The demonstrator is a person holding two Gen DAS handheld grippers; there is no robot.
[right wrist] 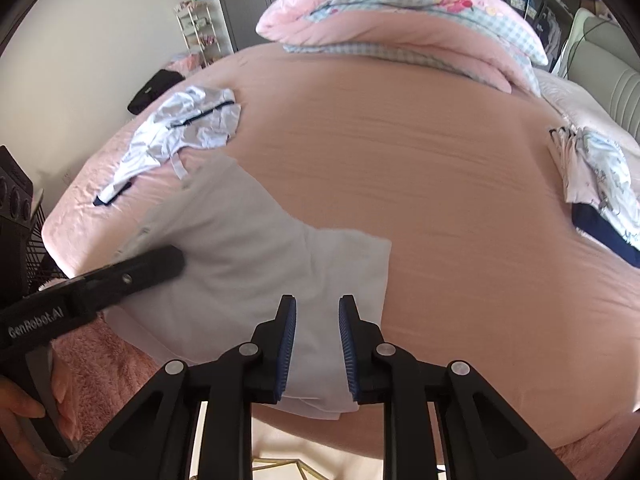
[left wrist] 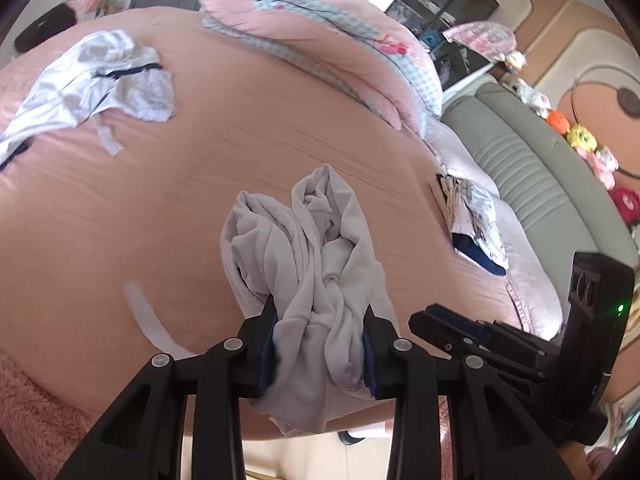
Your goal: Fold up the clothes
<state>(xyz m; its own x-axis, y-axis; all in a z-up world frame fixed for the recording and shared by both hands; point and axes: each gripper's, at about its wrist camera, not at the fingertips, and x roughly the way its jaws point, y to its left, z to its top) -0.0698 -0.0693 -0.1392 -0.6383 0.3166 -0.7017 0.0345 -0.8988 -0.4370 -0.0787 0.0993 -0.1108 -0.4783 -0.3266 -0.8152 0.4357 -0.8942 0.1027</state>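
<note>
A pale grey garment (left wrist: 316, 264) is bunched between the fingers of my left gripper (left wrist: 320, 340), which is shut on it above the pink bed. In the right wrist view the same garment (right wrist: 248, 248) hangs spread over the bed's near left part, with my left gripper (right wrist: 160, 264) gripping its left side. My right gripper (right wrist: 318, 340) is open, its jaws either side of the garment's lower edge, not clamped. It also shows in the left wrist view (left wrist: 432, 320) at the right.
A white garment with dark trim (left wrist: 96, 84) lies crumpled at the far left of the pink bed (left wrist: 280, 140). A folded stack of clothes (right wrist: 596, 184) sits at the right. A rolled pink quilt (right wrist: 400, 20) lies across the far side. A grey headboard (left wrist: 532, 172) stands right.
</note>
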